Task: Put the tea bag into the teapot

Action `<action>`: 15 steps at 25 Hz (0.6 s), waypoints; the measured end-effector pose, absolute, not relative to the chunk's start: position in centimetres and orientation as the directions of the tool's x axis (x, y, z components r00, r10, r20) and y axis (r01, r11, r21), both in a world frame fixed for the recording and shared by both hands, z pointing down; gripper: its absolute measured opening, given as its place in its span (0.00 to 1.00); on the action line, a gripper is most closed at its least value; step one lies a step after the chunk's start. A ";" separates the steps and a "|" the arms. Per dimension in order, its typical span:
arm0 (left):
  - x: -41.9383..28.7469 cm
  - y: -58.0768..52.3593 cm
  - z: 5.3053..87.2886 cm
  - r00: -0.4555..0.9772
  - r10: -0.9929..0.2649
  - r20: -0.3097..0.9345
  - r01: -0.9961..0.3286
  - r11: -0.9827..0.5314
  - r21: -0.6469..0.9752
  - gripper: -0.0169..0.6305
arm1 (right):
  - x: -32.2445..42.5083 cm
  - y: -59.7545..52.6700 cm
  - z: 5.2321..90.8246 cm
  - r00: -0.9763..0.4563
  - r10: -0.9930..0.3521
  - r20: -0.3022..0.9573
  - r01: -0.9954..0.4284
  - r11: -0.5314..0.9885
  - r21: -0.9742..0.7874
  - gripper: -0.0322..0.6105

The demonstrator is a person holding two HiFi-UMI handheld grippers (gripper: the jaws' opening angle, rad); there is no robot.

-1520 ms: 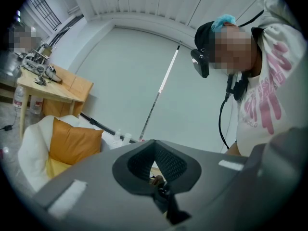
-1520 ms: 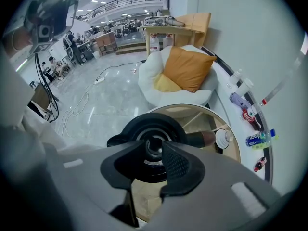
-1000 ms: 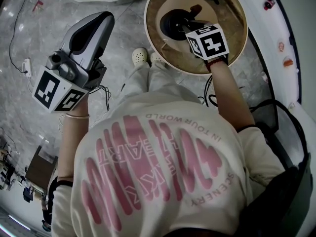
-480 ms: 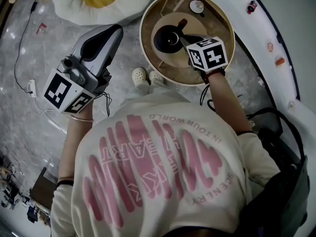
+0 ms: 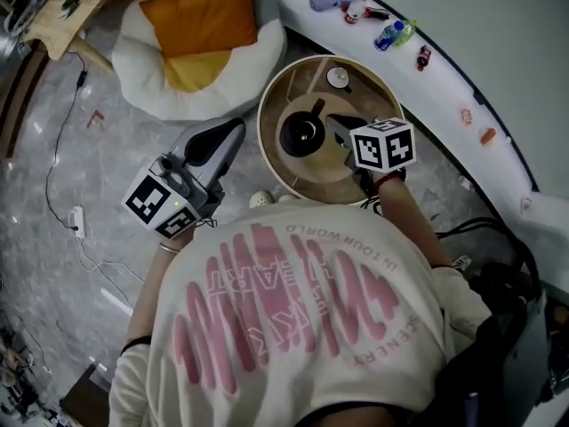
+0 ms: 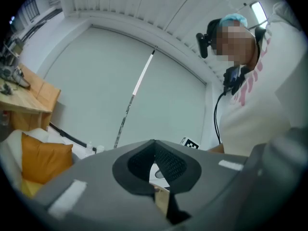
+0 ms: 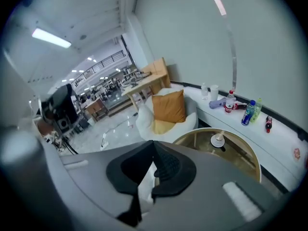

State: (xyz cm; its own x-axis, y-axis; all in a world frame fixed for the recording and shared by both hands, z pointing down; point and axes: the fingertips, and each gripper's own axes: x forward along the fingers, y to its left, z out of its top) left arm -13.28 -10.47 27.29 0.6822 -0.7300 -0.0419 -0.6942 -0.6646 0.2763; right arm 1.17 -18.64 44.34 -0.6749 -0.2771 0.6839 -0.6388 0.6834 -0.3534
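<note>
Left gripper [image 5: 233, 134] is pressed together, empty, held off the table [image 5: 274, 165]. Right gripper [image 5: 336, 130] is beside the teapot [image 5: 302, 133], jaws closing, tips nearly meeting. A white sliver shows in the gap: tea bag or the beanbag [image 7: 144, 121] behind, can't tell. Bag not identifiable elsewhere, so drop-in unconfirmed.

Left tool [image 6: 154, 143] jaws together, right tool [image 7: 153, 144] jaws closing empty
</note>
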 end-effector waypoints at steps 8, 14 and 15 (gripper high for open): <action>-12.5 -11.1 25.9 0.724 -0.684 -0.093 -0.624 -0.707 0.332 0.03 | -1.7 -16.1 34.9 -0.890 -0.309 0.336 -0.453 0.685 -0.571 0.06; -8.9 -10.8 25.7 0.786 -0.610 -0.095 -0.553 -0.765 0.330 0.03 | 1.8 -15.3 28.1 -0.893 -0.426 -0.145 -0.201 0.666 -0.718 0.04; -8.4 -10.7 25.9 0.793 -0.602 -0.091 -0.545 -0.769 0.336 0.03 | 2.3 -15.1 28.0 -0.889 -0.429 -0.160 -0.192 0.666 -0.721 0.04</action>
State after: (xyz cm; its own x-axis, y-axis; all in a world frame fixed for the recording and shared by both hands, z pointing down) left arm -8.44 -10.66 25.88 0.7932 -0.6020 -0.0913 -0.5446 -0.7685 0.3358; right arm 2.27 -15.15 27.98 -0.8889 -0.4293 -0.1597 -0.1920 0.6658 -0.7210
